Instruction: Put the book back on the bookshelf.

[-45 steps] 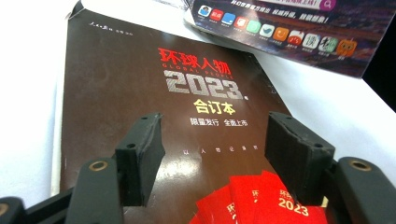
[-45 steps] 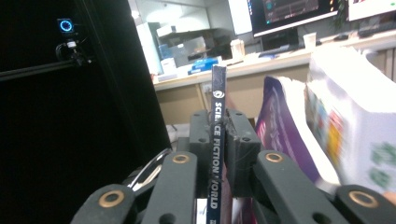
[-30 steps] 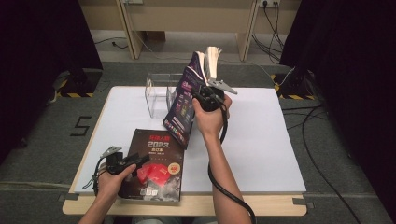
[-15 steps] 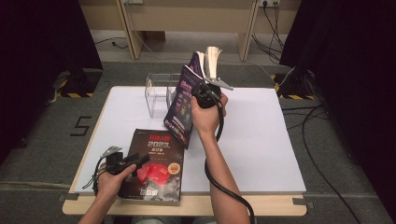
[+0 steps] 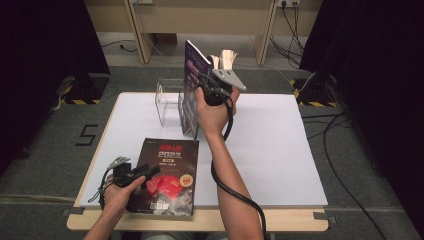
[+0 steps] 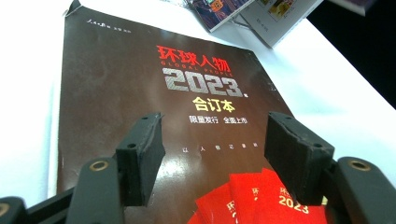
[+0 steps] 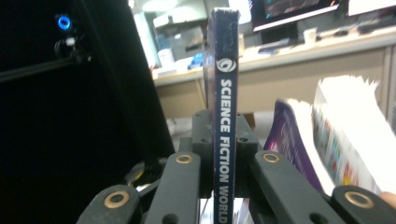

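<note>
The right gripper (image 7: 219, 186) has just been closing and pinches a magazine (image 7: 225, 112) by its spine, whose lettering the right gripper view shows; the left gripper (image 6: 215, 149), at 7 o'clock, is spread over a dark book (image 6: 140, 93).

Both forearms are bare, no sleeves showing. Each hand carries a black claw: the left claw (image 5: 150, 171) and the right claw (image 5: 212, 82). The jaws are matte black bars with brass-ringed pivot holes and thick dark pads (image 6: 140, 156). A black cable (image 5: 235, 187) trails along the right arm, and a grey three-cornered plate (image 5: 229, 78) tops that claw.
</note>
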The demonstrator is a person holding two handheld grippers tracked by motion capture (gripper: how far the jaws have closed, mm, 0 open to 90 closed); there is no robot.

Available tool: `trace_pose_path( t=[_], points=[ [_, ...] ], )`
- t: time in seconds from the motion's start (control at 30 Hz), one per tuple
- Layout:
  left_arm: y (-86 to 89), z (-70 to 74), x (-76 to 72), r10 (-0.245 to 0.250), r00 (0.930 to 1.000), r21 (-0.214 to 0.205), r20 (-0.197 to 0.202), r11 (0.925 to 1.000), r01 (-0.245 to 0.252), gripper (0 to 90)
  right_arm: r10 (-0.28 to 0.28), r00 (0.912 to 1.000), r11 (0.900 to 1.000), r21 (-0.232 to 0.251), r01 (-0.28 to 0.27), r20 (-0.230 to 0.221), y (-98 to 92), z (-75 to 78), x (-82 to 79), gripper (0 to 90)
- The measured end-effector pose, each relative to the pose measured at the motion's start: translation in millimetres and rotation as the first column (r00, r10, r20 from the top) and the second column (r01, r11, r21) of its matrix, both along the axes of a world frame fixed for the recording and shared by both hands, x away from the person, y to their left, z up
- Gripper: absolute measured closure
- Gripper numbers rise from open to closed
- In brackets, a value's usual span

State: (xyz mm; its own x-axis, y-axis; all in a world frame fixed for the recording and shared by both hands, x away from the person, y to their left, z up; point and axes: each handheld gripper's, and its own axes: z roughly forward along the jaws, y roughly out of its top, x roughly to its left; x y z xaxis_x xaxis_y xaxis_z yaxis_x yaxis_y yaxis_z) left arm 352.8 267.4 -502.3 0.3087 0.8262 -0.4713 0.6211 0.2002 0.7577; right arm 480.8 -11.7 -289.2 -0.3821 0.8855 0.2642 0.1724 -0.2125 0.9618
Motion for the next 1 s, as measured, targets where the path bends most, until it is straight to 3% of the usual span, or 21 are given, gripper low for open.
trace_pose_path(
  t=[0.1,0.23,0.33,0.43,0.53,0.7,0.83,1.0],
  points=[
    [-1.2,0.5,-0.3,-0.007,1.0,0.0,0.001,1.0,0.007,36.5,-0.028,0.9992,0.9995,0.014,0.028,0.03,1.8,1.4,8.6,84.3],
    [-0.5,0.2,0.0,-0.003,1.0,-0.003,0.003,1.0,0.003,36.5,-0.075,0.9966,0.9971,-0.009,0.075,0.036,7.8,-8.6,20.8,84.2],
    [-0.6,-0.6,0.4,-0.006,1.0,-0.001,-0.002,1.0,0.006,36.5,-0.08,0.9968,0.9968,-0.008,0.08,0.009,10.0,-22.1,29.6,84.1],
    [-1.6,-0.8,0.4,-0.009,1.0,-0.001,-0.001,1.0,0.009,36.5,-0.073,0.9971,0.9965,-0.044,0.072,-0.021,15.7,-38.0,35.1,83.8],
    [-0.6,-0.6,0.2,-0.006,1.0,-0.001,-0.001,1.0,0.006,36.5,-0.067,0.9977,0.9954,-0.07,0.065,-0.015,22.9,-51.3,34.0,83.0],
    [1.2,-0.8,0.2,-0.002,1.0,-0.004,-0.001,1.0,0.002,36.6,-0.084,0.9963,0.9938,-0.074,0.083,-0.018,20.4,-55.6,27.1,80.7],
    [-0.8,-0.4,-0.1,-0.006,1.0,-0.003,0.0,1.0,0.006,36.5,-0.079,0.9959,0.9926,-0.096,0.074,-0.044,14.2,-59.1,22.3,77.9],
    [-2.5,-1.4,0.1,-0.009,1.0,0.001,-0.004,1.0,0.009,36.5,-0.066,0.9926,0.9953,-0.077,0.058,-0.102,1.4,-62.5,17.1,75.7]
  ],
)
